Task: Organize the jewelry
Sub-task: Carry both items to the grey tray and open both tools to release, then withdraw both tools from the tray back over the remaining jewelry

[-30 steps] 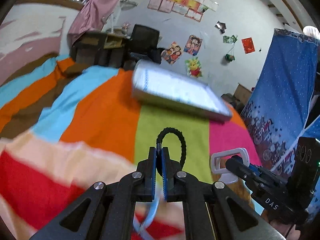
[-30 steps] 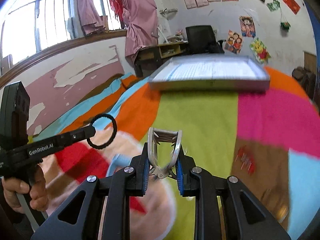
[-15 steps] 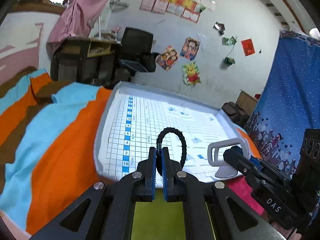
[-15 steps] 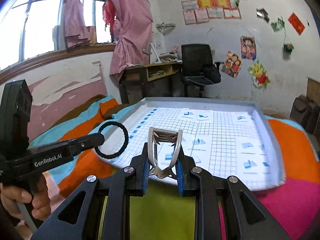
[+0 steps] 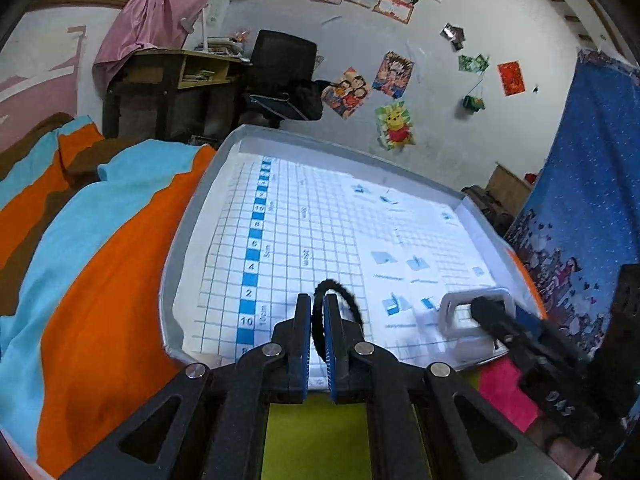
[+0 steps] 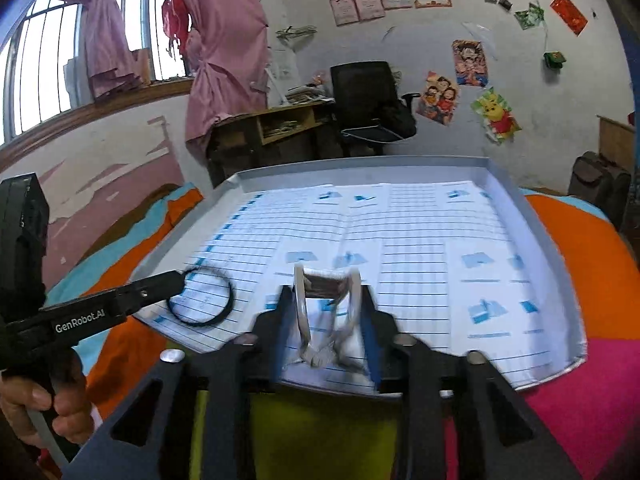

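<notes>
The left gripper (image 5: 316,330) has its jaws closed on a black braided ring (image 5: 340,300) — a bracelet or hair tie — held upright over the near left part of a shallow grey tray (image 5: 192,216) lined with gridded paper. The right gripper (image 6: 328,320) clamps a white hair claw clip (image 6: 326,300) above the tray's near edge. The tray rests on a bed covered by a bright striped blanket (image 5: 92,248).

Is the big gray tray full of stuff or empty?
Empty so far. The gray tray holds only its grid paper lining; the black hair tie and white hair claw clip are held in the grippers above it.
</notes>
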The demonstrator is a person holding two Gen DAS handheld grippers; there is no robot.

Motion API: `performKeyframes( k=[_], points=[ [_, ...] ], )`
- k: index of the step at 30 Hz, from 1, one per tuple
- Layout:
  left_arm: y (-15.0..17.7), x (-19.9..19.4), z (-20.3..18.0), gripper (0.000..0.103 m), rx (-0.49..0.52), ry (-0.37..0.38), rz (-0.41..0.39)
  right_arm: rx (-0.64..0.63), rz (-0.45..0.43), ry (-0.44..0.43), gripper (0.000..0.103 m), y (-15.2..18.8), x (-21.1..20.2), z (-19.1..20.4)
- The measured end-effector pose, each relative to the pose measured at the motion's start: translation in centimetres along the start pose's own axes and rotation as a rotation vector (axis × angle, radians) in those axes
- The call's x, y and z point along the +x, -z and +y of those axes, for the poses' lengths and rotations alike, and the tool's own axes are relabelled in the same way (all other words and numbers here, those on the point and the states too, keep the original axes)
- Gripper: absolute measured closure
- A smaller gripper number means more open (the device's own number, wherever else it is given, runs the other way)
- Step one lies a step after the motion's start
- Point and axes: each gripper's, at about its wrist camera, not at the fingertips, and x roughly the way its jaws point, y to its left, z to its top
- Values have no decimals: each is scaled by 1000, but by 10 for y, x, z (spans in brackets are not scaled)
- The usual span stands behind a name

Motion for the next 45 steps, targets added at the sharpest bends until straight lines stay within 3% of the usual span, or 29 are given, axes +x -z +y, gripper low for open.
performKeyframes(
  k=[6,8,12,19,21,23,33,45],
  points=[
    [6,-15,-7,92,1,-74,4,7,-32,49,50,-6,-18,-6],
    [8,-23,-10,79,15,-90,-15,0,-57,58,43,-7,-30,-5],
    [12,-52,-14,37,9,-106,-87,-11,-87,76,34,-11,-52,-7],
    [24,-117,-21,0,-3,-122,-236,-36,-157,90,13,-10,-108,0],
    [28,-137,-20,0,-17,-116,-273,-59,-181,95,4,-8,-128,6],
    [34,-154,-21,0,-19,-115,-283,-71,-202,93,2,-4,-149,12],
    [91,-247,-33,0,32,-157,-363,-52,-249,46,1,26,-239,37],
    [165,-306,-35,0,76,-163,-364,-36,-240,13,1,90,-306,43]
  ],
)
